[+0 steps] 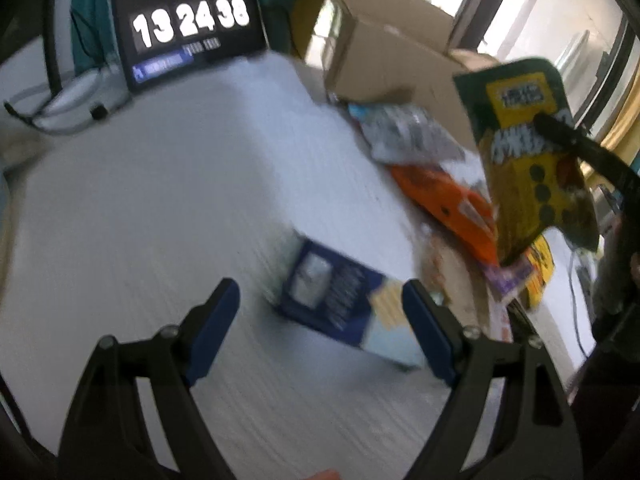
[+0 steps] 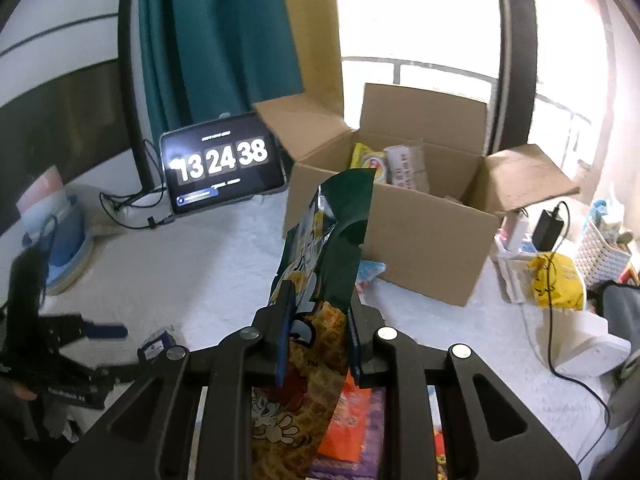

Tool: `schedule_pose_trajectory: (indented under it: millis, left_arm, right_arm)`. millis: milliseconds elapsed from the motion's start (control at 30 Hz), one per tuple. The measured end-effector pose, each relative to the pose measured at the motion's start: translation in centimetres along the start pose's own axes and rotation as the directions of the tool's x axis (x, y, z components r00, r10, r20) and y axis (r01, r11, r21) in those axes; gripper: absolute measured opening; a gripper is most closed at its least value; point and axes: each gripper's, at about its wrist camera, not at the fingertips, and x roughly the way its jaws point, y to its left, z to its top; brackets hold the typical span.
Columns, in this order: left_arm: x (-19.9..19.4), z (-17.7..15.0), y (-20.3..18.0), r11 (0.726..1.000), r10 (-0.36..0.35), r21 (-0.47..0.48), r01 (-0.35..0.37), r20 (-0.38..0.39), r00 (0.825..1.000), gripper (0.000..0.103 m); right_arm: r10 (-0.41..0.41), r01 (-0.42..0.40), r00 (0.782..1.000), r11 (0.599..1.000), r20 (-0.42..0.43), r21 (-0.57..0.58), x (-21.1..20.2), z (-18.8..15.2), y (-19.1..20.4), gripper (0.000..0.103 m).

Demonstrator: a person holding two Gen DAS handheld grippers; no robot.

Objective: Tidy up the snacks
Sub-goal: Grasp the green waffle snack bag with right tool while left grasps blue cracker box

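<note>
A: Where does the snack stand right now?

B: The right tongs [image 2: 318, 344] are clamped on a green-and-yellow crinkly snack bag [image 2: 320, 280], which hangs clear above the white counter [image 2: 180, 272]. The pads pinch it near one edge, so most of the bag stands up beyond them. The open brown cardboard box [image 2: 420, 220] sits ahead, with a yellow packet [image 2: 370, 162] and a pale wrapped pack [image 2: 406, 166] already inside.

A: And the other side?

B: The left tongs [image 1: 320, 332] stand wide with nothing between them, pointed down at a dark blue rectangular carton [image 1: 340, 308] lying flat on the counter. Beside it lies the loose pile: an orange packet [image 1: 452, 208] and a silver foil packet [image 1: 408, 132].

A: How would you finish the carry well?

B: I'd judge the bag needs to clear the near wall of the box before the grip lets go (the raised flaps are the likely snag). Bring it over the free space to the right of the two packs, lower it inside, then release. A crinkly bag held by an edge can swing, so an even pace helps.

A: And the carton?

B: The left tongs should straddle its narrow width squarely before closing; the view is blurred, so I cannot tell how well they line up.
</note>
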Motion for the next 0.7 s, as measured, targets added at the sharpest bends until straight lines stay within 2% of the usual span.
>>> schedule_pose_trajectory:
  millis: [200,467,700]
  left_arm:
    - [2.3,-0.6,-1.6,0.998,-0.046,-0.036,0.043,-0.093,0.995,0.084]
    - [4.4,1.9,-2.3,0.999,0.012,-0.051,-0.016,-0.072,0.997,0.084]
    - [6.9,4.0,-3.8,0.996,0.084,0.039,-0.082,-0.040,0.996,0.084]
  right_arm:
    - [0.011,-0.012,1.000,0.999,0.014,0.033,-1.3,-1.3,-2.1,0.024]
    - [0.009,-0.010,1.000,0.997,0.020,0.072,-2.0,-2.3,-4.8,0.024]
    - [-0.004,0.003,1.000,0.995,0.014,0.098,-1.8,-2.6,-6.9,0.025]
